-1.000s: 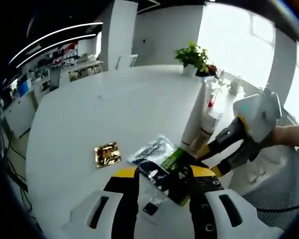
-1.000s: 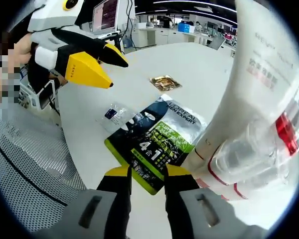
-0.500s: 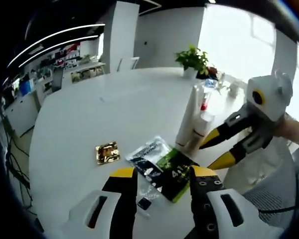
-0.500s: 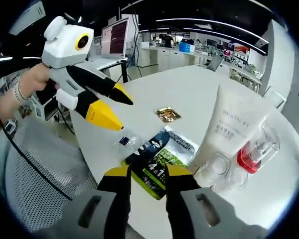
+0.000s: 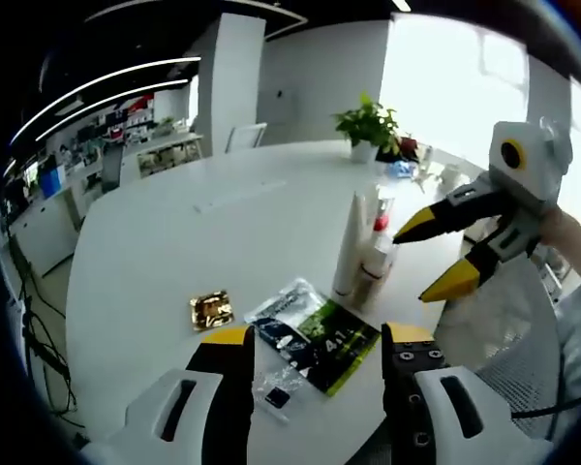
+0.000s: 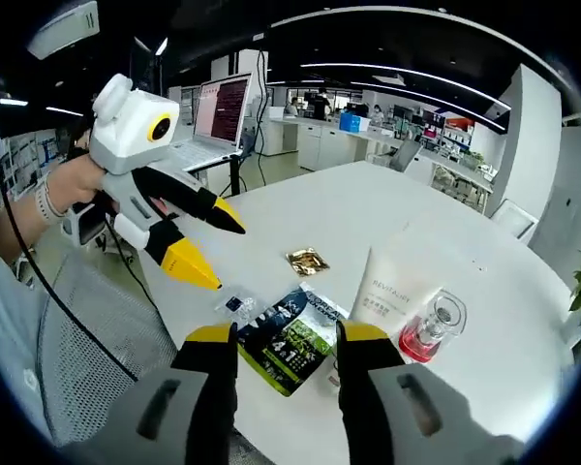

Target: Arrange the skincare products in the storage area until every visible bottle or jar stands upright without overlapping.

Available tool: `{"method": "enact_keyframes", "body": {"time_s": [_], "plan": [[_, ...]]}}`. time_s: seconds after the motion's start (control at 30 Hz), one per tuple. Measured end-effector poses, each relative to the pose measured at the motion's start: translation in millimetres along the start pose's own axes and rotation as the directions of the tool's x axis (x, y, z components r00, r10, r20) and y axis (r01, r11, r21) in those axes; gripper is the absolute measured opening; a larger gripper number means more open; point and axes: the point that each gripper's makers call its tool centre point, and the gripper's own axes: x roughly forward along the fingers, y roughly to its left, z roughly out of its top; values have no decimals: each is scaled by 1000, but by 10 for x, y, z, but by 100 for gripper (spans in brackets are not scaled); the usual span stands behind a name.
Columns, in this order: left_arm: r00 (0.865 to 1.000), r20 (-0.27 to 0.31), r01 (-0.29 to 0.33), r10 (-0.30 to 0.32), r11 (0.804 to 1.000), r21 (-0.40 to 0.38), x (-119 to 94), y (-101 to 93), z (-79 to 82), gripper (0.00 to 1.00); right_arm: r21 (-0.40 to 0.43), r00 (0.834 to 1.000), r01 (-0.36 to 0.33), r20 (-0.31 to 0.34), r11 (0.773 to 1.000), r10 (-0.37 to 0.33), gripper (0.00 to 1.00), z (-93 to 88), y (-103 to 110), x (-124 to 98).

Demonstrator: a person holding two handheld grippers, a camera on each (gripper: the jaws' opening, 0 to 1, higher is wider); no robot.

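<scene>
Fingers of both grippers spread, empty, white tube [image 6: 392, 287] upright beside red-filled bottle [image 6: 432, 329].

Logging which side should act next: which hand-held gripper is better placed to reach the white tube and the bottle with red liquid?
Probably the right hand-held gripper. In the left gripper view its open jaws hang just beside the white tube and the bottle with red liquid. The left hand-held gripper sits over the flat green sachet, farther away.

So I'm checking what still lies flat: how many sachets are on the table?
3: the gold sachet lies apart on one side, the black-and-green sachet beside the standing tube, and the small clear sachet lies nearest the left gripper.
</scene>
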Motion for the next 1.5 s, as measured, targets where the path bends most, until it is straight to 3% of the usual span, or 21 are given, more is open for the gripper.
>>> {"method": "enact_keyframes", "body": {"time_s": [0.53, 1.0, 1.5], "plan": [[999, 17, -52, 51, 998, 35, -211, 75, 115, 69, 26, 990, 141, 5, 990, -141, 69, 38, -365, -293], [995, 8, -99, 99, 994, 36, -292, 162, 89, 86, 12, 981, 194, 9, 981, -194, 90, 39, -524, -367], [994, -2, -107, 107, 993, 50, -363, 162, -8, 97, 3, 980, 197, -14, 980, -196, 99, -36, -561, -356]]}}
